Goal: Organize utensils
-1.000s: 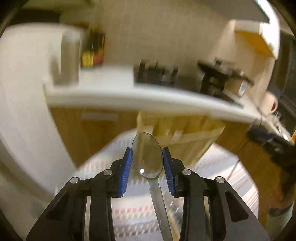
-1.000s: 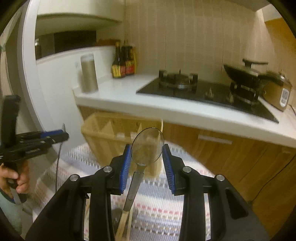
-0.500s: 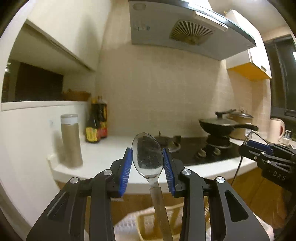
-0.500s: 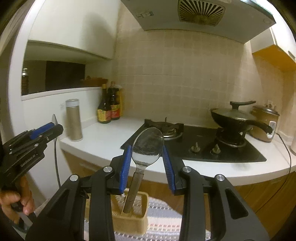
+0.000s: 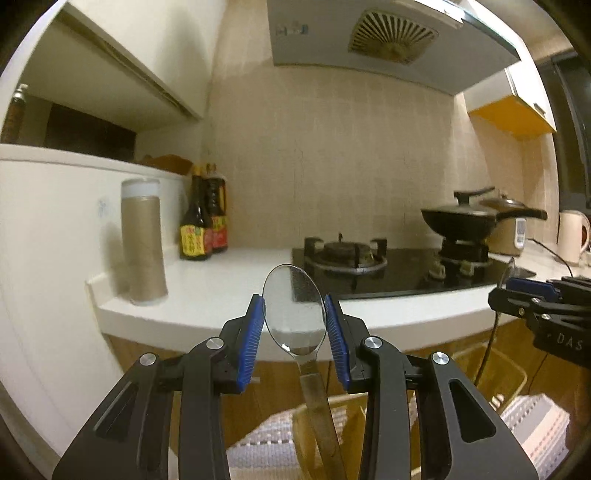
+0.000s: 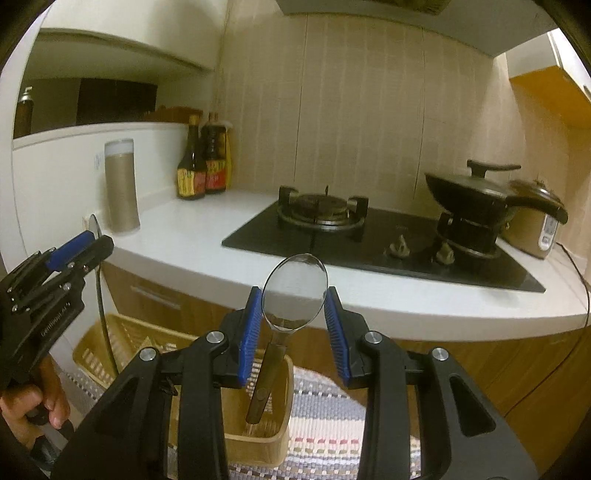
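Observation:
My left gripper (image 5: 295,332) is shut on a metal spoon (image 5: 293,314), bowl up between the blue pads, handle hanging down. My right gripper (image 6: 293,317) is shut on a second metal spoon (image 6: 293,295), its handle hanging over a wicker utensil basket (image 6: 258,439) with compartments on a striped mat (image 6: 325,424). Both are held up in front of the kitchen counter. Each gripper shows in the other's view: the right one (image 5: 517,291) at the right edge, the left one (image 6: 85,243) at the left edge. The basket also shows in the left wrist view (image 5: 491,362).
A white counter (image 6: 207,243) holds a beige canister (image 6: 121,186), sauce bottles (image 6: 203,162), a gas hob (image 6: 321,214), a lidded black pan (image 6: 476,192), a rice cooker (image 6: 535,229) and a kettle (image 5: 572,236). Wooden cabinets stand below, a range hood (image 5: 391,33) above.
Both grippers lifted from looking down at the basket to facing the counter and wall, spoons still held. Over the last half second the views tilted slightly down again.

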`<state>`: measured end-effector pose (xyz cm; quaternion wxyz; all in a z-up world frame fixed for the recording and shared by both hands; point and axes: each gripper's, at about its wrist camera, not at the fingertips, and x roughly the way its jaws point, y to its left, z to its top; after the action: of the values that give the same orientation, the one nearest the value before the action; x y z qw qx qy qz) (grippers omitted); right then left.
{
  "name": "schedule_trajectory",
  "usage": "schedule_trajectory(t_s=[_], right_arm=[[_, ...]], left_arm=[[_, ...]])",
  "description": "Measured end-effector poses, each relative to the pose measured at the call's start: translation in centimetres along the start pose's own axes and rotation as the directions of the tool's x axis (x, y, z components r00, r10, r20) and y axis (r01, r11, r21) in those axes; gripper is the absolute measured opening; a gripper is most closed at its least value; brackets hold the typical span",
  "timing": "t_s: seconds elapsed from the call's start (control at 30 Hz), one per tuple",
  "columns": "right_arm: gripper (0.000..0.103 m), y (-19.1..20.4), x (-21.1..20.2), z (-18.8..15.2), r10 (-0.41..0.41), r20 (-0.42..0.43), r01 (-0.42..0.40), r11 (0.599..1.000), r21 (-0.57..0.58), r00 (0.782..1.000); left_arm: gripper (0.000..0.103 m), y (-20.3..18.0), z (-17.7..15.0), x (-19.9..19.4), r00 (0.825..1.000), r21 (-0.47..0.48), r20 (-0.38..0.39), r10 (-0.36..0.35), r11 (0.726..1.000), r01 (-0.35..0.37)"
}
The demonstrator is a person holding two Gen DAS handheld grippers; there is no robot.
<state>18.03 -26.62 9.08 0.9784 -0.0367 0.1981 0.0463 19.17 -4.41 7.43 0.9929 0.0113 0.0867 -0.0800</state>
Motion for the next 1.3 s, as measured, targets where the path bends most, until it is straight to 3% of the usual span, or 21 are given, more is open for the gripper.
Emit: schedule_trajectory(t_s=[0.23,0.3,0.33,0.4,0.5,0.8,0.97,1.07,1.2,1.3], right_arm=[[0.032,-0.1,0.2,-1.3,0.036,-0.064,-0.034,0.999,0.024,0.997],[0.033,-0.3,-0.2,-1.5,0.057,-0.080,-0.054,0.998,0.041,0.995],[0.034,-0.4,-0.4,-1.6,0.066,-0.089,-0.062,0.997,0.047,0.994],[0.047,-0.7,-0.8,-1.8,0.098,-0.109,-0.091,0.994,0.063,0.989],[0.047,-1.1,-1.7,-2.0,0.135,-0.130,-0.124,0.988,0.091,0.982],[0.047,-2.1,-5.3,-2.6,0.201,-0.200,-0.174,0.974,0.148,0.959],[0.047,-1.7,-6.9,-3.2,0.221,-0.267,-0.185,0.971,0.151,0.938],[0.047,-1.3,-7.5,-4.1,0.227,-0.330,-0.185,0.971,0.152,0.916],[0.047,-0.7,-8.0,-5.9,0.262,-0.405,-0.212,0.963,0.165,0.876],[0.047,-0.4,-7.8,-7.7,0.287,-0.469,-0.219,0.956,0.195,0.835]], left_arm=[[0.034,0.4,-1.0,-0.2,0.997,-0.020,-0.057,-0.047,0.999,0.046],[0.042,0.5,-1.0,-0.6,0.996,-0.028,-0.068,-0.064,0.998,0.063],[0.047,0.6,-1.0,-1.0,0.995,-0.032,-0.072,-0.073,0.997,0.071],[0.049,0.7,-0.9,-1.6,0.992,-0.035,-0.085,-0.089,0.996,0.086],[0.049,0.9,-0.7,-2.5,0.988,-0.050,-0.104,-0.113,0.993,0.108],[0.049,1.2,0.2,-6.8,0.963,-0.098,-0.175,-0.203,0.977,0.188],[0.049,0.9,0.0,-9.1,0.939,-0.103,-0.258,-0.227,0.973,0.207],[0.049,0.9,-0.9,-10.0,0.910,-0.102,-0.345,-0.231,0.973,0.208],[0.049,1.5,-3.5,-10.7,0.836,-0.144,-0.489,-0.250,0.968,0.206],[0.049,2.2,-6.7,-11.2,0.736,-0.207,-0.609,-0.296,0.955,0.213]])
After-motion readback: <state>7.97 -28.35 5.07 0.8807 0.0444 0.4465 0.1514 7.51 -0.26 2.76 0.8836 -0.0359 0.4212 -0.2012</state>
